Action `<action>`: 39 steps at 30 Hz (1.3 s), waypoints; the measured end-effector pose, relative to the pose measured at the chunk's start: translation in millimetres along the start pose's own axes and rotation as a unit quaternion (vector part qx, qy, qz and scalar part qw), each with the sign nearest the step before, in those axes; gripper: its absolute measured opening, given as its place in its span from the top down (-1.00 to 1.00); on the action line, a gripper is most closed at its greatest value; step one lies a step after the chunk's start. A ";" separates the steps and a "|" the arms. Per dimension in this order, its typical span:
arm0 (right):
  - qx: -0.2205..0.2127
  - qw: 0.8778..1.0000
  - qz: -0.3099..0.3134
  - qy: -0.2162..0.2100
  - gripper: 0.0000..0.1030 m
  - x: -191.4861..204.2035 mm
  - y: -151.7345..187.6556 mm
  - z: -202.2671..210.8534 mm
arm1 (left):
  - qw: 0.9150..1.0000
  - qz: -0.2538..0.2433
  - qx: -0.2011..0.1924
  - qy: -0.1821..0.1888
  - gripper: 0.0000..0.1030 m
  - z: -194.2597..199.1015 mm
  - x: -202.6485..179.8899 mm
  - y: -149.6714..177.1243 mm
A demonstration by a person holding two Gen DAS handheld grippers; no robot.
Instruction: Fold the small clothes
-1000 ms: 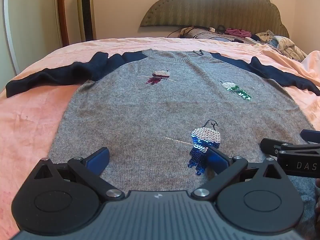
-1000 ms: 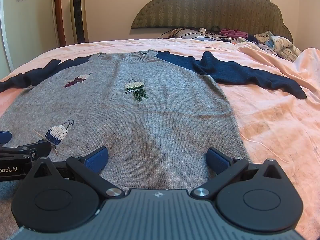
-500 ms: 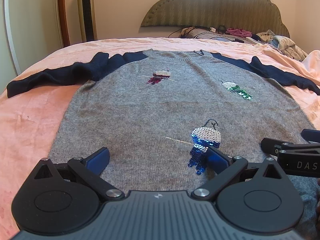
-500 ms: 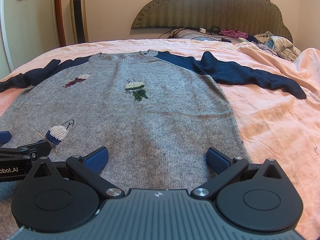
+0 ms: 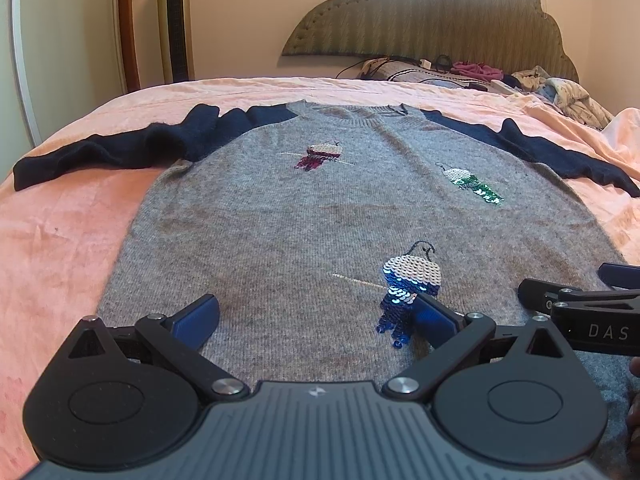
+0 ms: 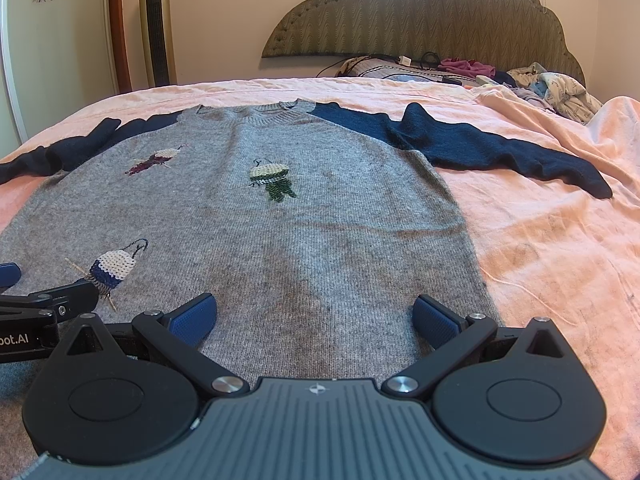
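broadly, a bed [image 5: 60, 232] under a peach sheet is filling both views, with a scalloped headboard [image 5: 432, 16] standing at its far end and a heap of mixed clothes [image 6: 560, 92] piling up beside it. a grey sweater [image 5: 280, 232] with navy sleeves is lying flat and face up across the sheet, collar toward the headboard, both sleeves stretching outward. the left sleeve [image 5: 100, 152] is bunching slightly near the shoulder, and the right sleeve [image 6: 500, 148] is running out toward the sheet's rumpled side. a tall tower fan [image 6: 158, 24] is standing against the wall beyond the bed. the left gripper [image 5: 314, 314] is hovering low at the sweater's hem with its blue pads spreading wide and gripping nothing. the right gripper [image 6: 314, 314] is sitting just beside it over the hem's right part, likewise gaping wide and empty. three sequin motifs are showing on the knit: a blue one [image 5: 408, 288] just ahead of the left gripper's right pad, a green one [image 6: 272, 180] mid-chest, and a maroon one [image 5: 320, 156] nearer the collar
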State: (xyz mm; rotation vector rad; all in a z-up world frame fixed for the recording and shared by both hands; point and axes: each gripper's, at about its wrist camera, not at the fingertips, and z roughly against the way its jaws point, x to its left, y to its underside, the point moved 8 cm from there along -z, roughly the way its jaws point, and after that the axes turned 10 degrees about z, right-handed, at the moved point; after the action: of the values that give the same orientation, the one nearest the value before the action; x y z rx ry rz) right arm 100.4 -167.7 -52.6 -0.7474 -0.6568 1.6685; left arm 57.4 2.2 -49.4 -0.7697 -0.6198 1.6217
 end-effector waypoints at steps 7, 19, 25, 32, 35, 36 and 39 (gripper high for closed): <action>0.000 1.000 0.000 0.000 -1.00 -0.2 0.1 0.1 | 1.000 0.000 0.000 0.000 -1.00 0.2 -0.1 0.1; 0.000 1.000 0.001 0.000 -1.00 0.0 -0.1 -0.3 | 1.000 0.001 -0.001 0.001 -1.00 1.3 0.6 0.1; 0.000 1.000 0.001 0.000 -1.00 0.0 -0.2 -0.2 | 1.000 0.000 0.000 0.000 -1.00 1.5 0.7 0.3; 0.000 1.000 0.001 0.001 -1.00 0.1 -0.3 -0.2 | 1.000 -0.003 0.000 -0.003 -1.00 0.9 0.3 0.5; 0.001 1.000 0.001 0.001 -1.00 0.0 -0.4 -0.2 | 1.000 -0.003 0.000 -0.004 -1.00 0.7 0.2 0.6; 0.001 1.000 0.001 0.001 -1.00 0.1 -0.5 -0.3 | 1.000 -0.003 0.000 -0.004 -1.00 0.3 -0.2 0.5; 0.002 1.000 0.002 -0.001 -1.00 -0.3 0.5 1.9 | 1.000 -0.003 0.000 -0.004 -1.00 0.2 -0.2 0.5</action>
State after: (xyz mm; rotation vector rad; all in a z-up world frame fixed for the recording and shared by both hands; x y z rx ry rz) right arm 98.7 -168.1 -51.7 -0.7441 -0.6548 1.6735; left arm 57.1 1.9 -49.6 -0.7597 -0.6271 1.6196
